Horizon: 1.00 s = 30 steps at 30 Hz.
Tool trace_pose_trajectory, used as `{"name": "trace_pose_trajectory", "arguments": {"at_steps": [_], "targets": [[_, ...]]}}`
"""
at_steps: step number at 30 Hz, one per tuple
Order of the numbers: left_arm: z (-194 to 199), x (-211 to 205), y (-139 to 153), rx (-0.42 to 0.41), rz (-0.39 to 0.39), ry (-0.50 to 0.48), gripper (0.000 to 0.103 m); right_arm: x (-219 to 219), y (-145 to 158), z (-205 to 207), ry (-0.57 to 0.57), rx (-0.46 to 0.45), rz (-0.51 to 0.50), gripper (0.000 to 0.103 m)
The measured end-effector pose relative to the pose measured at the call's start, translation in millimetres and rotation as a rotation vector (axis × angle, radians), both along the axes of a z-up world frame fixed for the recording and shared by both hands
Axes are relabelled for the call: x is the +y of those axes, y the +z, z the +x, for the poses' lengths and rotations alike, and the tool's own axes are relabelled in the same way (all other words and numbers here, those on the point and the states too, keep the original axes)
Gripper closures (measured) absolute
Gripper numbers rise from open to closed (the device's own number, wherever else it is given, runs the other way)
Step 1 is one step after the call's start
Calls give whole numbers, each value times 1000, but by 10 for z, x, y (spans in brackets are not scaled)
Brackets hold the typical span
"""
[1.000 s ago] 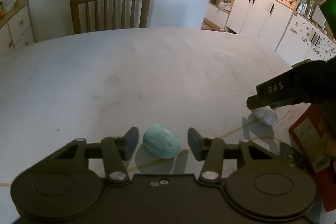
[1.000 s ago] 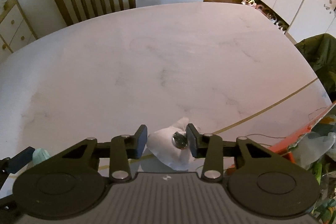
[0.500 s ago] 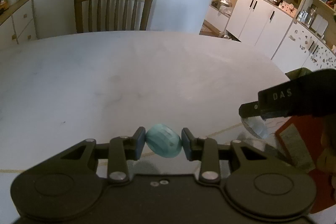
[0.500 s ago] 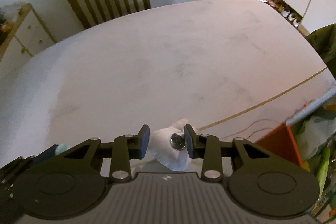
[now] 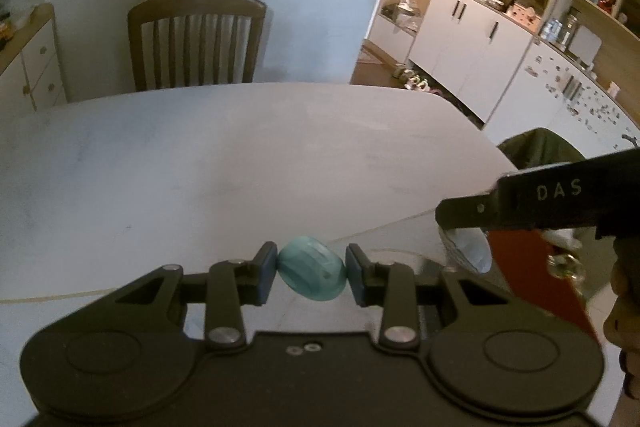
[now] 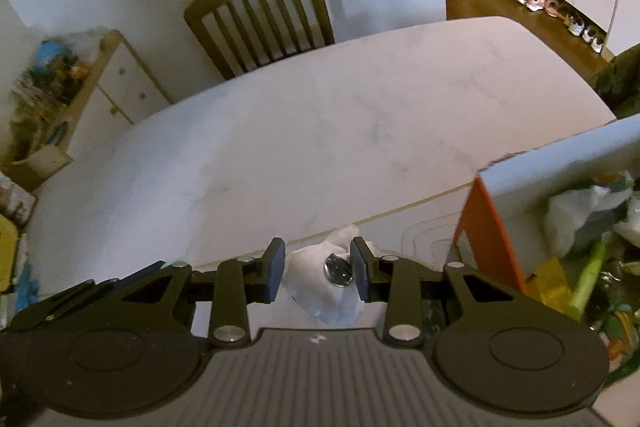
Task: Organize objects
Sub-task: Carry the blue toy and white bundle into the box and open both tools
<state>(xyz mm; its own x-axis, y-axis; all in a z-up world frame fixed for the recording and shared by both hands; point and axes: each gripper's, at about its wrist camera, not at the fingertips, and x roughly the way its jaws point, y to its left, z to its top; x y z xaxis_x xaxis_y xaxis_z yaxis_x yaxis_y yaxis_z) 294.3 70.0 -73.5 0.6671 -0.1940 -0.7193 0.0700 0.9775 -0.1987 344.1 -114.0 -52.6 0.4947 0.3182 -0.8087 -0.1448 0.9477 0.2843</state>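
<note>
Both tongs loaded, above the desk (image 5: 200,167).
Left tongs (image 5: 311,273) clamped on a teal pebble (image 5: 312,273). Right tongs (image 6: 318,269) clamped on a white wad (image 6: 320,291); orange box (image 6: 488,227) just right of them.

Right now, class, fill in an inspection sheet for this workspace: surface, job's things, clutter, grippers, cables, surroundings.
Surface: pale marble-look table, mostly bare.
Job's things: teal oval object held off the table; white crumpled piece bearing a small metal part.
Clutter: orange-sided box filled with mixed items at the table's right.
Grippers: left gripper shut on the teal object; right gripper closed on the white piece.
Cables: nothing seen.
Surroundings: wooden chair, white cabinets, side dresser, shoes on the floor.
</note>
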Motion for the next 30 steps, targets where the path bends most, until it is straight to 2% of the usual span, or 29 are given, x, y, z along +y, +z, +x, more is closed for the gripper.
{"name": "trace_pose_trajectory", "arguments": {"at_steps": [10, 19, 30], "targets": [[-307, -437, 416, -20, 9, -51, 68, -522, 381, -390, 19, -40, 50, 69], [-462, -1002, 731, -72, 18, -88, 68, -1270, 644, -582, 21, -91, 37, 69], [-352, -1772, 749, -59, 17, -125, 67, -2242, 638, -548, -25, -94, 32, 69]]}}
